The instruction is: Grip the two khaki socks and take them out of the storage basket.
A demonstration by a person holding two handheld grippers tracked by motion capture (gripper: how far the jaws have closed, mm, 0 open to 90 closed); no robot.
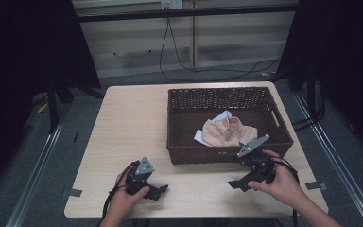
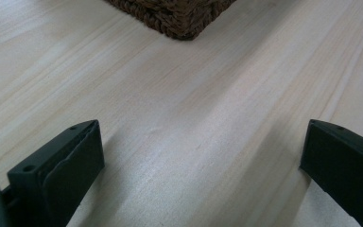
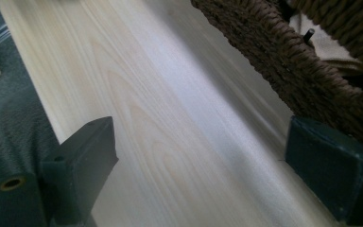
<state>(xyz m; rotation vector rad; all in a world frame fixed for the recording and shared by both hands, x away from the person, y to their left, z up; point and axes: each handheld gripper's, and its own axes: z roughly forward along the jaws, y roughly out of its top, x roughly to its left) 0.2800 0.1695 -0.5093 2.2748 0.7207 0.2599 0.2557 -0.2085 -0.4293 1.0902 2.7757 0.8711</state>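
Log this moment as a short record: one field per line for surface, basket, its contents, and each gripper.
surface: light wooden table
basket: dark woven basket, on the table's right half
contents: peach cloth lying on something white, inside the basket
left gripper: left gripper, jaws open, empty, low over the table near its front edge
right gripper: right gripper, jaws open, empty, just in front of the basket's near wall

Cloth point(image 1: 227, 132) in basket point(image 1: 184, 99), basket on table's point(image 1: 127, 123) right half
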